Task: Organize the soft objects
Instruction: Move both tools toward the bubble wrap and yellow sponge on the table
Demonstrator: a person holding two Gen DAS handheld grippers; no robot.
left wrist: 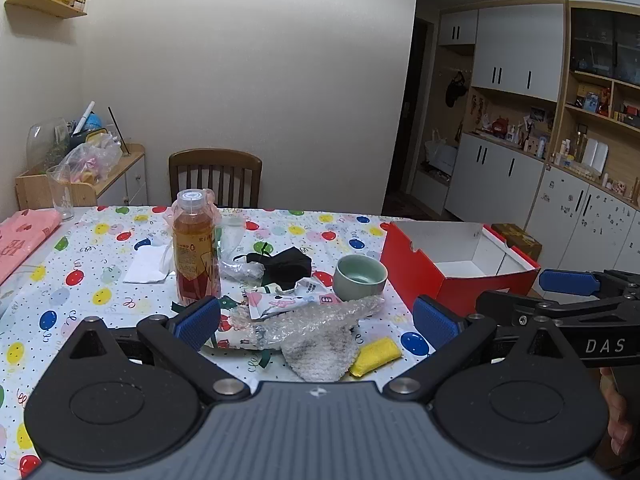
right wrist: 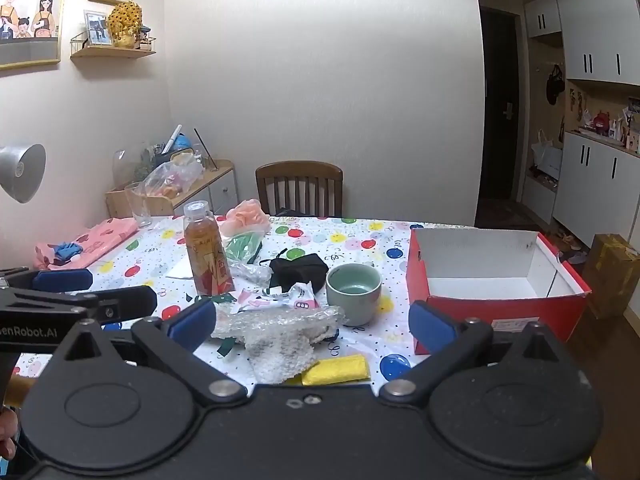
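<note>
Now both tongs, the left tongs point(left wrist: 316, 322) and the right tongs point(right wrist: 312, 326), stand apart and hold nothing. Soft bubble wrap point(right wrist: 276, 332) and a yellow sponge point(right wrist: 336, 369) lie just beside the green cup point(right wrist: 353, 292), left of the red box point(right wrist: 496, 280). A careless grab at the wrap could knock the cup or tip the bottle point(right wrist: 207, 256) behind it.

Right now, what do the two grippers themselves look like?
The left gripper and the right gripper match: black linkage arms with silver pivot bolts, round black hubs, and textured blue pads on the fingers. White "DAS" lettering marks the right one's side, "enRobot.AI" the left's. No cables show.
</note>
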